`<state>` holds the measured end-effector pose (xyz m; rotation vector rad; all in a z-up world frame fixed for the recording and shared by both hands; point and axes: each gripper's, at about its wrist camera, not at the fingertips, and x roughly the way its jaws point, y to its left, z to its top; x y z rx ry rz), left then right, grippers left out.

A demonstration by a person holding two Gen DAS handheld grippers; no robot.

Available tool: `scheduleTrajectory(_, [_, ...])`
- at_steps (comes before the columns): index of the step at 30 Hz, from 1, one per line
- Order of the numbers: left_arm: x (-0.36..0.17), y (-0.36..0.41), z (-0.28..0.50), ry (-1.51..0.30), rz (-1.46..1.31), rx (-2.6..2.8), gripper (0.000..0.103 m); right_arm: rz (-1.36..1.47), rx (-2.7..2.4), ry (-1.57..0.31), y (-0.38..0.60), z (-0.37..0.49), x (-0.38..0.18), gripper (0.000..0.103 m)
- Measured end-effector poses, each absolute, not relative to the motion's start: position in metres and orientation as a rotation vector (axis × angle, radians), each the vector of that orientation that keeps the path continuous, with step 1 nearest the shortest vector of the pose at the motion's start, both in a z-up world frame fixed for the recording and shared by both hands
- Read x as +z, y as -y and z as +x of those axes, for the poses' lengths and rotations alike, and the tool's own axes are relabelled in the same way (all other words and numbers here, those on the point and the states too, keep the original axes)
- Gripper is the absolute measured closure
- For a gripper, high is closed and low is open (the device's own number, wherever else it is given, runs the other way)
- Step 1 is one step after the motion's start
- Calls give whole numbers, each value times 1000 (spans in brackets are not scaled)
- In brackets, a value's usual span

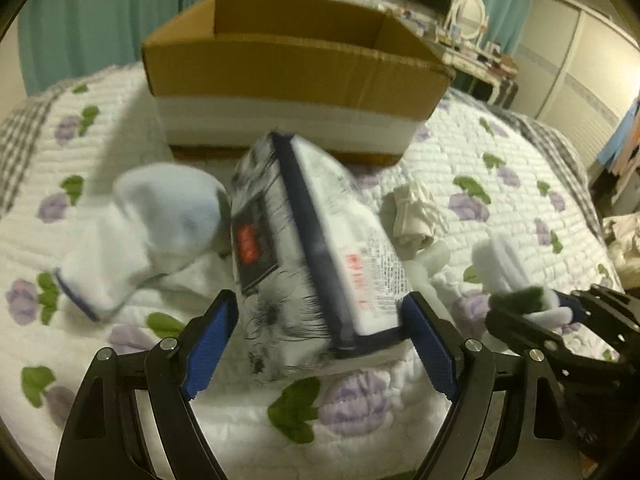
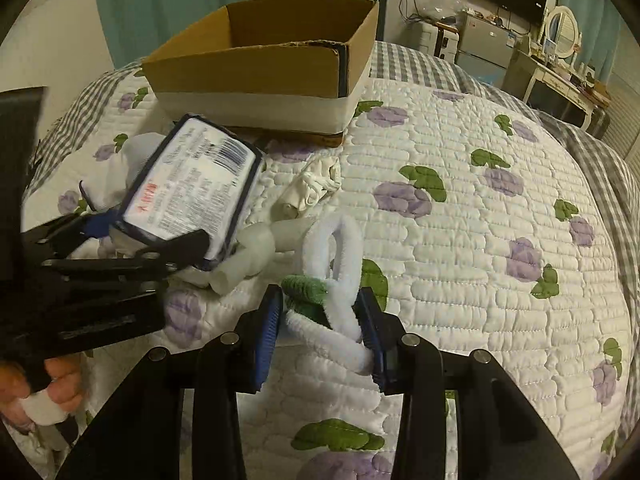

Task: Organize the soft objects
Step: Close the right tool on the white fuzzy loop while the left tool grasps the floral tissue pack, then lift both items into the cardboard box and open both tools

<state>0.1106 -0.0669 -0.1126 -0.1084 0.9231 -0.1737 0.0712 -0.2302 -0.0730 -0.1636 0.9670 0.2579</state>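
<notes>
A tissue pack (image 1: 312, 264), white with navy edges and a black flower print, lies tilted on the quilt, leaning against white socks (image 1: 152, 232). My left gripper (image 1: 320, 320) stands wide open around its near end, with a blue pad close to each side. The pack looks blurred while the fingers look sharp. My right gripper (image 2: 320, 324) is shut on a fuzzy white and green chenille twist (image 2: 332, 256), low over the quilt. The left wrist view shows that twist (image 1: 504, 260) at the far right. An open cardboard box (image 2: 256, 64) stands behind on the bed.
The flowered white quilt (image 2: 480, 220) covers the bed. A small white cloth bundle (image 2: 312, 184) and a white plastic tube piece (image 2: 256, 252) lie between the pack and the twist. A hand (image 2: 44, 384) holds the left gripper's handle. A dresser with a mirror (image 2: 560, 28) stands far right.
</notes>
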Motion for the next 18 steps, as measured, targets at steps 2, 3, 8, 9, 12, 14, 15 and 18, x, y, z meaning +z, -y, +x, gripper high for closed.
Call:
scheduleTrajectory(2, [-115,67,111,-931,-127,-184,29,-156,260,-956,232,70,-72,65])
scheduleTrajectory(3, [-113,68,109,-923,-121,-181,37,-151,259,-952,234,69,-71,65])
scheduleTrajectory(8, [-98,73,93,-880,-43,-197,49,-153,241,-919,237,62,-66,65])
scheduleTrajectory(9, [-95,72,89,-871,-32,-198,49,-157,240,-905,236,59,-63,65])
scheduleTrajectory(12, [-83,70,75,-842,-9,-207,49,-158,242,-865,235,49,-53,66])
scheduleTrajectory(14, [-71,67,65,-819,1,-208,49,-149,247,-850,234,44,-44,67])
scheduleTrajectory(15, [-65,66,61,-807,6,-209,50,-146,252,-843,233,42,-40,68])
scheduleTrajectory(18, [-41,62,48,-752,38,-208,50,-143,260,-806,230,36,-21,70])
